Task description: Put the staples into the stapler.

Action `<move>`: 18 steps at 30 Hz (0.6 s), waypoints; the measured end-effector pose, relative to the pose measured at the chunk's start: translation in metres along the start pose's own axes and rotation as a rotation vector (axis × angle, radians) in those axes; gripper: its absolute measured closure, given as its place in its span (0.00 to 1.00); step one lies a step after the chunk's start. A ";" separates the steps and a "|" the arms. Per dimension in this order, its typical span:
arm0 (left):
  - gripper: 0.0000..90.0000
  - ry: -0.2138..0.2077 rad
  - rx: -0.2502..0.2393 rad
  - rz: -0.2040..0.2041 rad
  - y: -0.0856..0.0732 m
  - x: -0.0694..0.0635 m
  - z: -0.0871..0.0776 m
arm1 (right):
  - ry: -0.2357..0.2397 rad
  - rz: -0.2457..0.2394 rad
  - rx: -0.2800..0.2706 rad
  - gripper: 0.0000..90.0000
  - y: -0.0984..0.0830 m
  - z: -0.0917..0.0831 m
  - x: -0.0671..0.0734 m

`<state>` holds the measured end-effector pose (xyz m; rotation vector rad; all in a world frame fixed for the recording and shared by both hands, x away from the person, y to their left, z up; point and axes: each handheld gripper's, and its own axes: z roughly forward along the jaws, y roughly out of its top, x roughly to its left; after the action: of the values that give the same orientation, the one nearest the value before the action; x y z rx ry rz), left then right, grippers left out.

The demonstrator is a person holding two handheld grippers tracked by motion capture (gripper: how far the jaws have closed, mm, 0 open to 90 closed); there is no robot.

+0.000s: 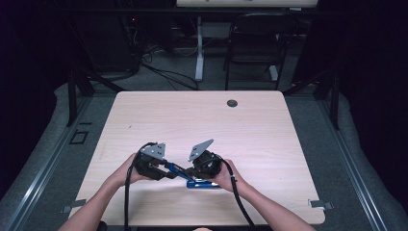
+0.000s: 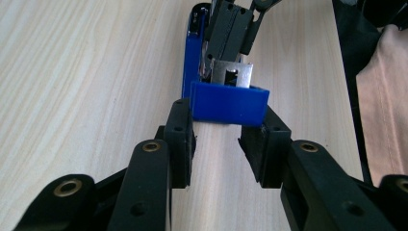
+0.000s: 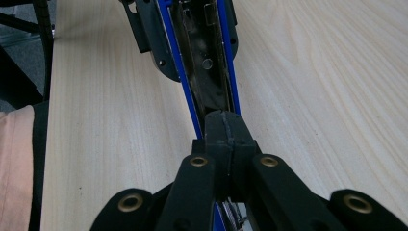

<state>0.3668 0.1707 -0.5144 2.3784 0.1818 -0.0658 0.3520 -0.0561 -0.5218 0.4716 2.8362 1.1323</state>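
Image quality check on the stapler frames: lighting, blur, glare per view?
High view: table lit evenly, surroundings nearly black, soft and low in detail. Left gripper view: blue stapler sharp, near jaws softer, little glare. Right gripper view: metal channel shows small glints, wood grain crisp, jaws in the foreground slightly blurred.

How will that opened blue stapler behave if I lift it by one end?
The blue stapler would probably swing at its hinge, since the left gripper holds its blue end and the right gripper another part. Its steel channel suggests some weight. Glossy plastic may slip.
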 end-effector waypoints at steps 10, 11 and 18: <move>0.73 0.027 -0.050 0.003 0.005 -0.001 0.004 | -0.003 0.013 0.000 1.00 -0.001 -0.006 -0.004; 0.73 0.026 -0.055 0.002 0.005 -0.001 0.004 | -0.004 0.013 0.002 1.00 -0.001 -0.007 -0.005; 0.72 0.047 -0.081 0.005 0.012 -0.002 0.013 | -0.007 0.019 0.012 1.00 -0.002 -0.013 -0.008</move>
<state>0.3663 0.1536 -0.5154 2.3007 0.1972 -0.0002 0.3574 -0.0687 -0.5146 0.5040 2.8401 1.1150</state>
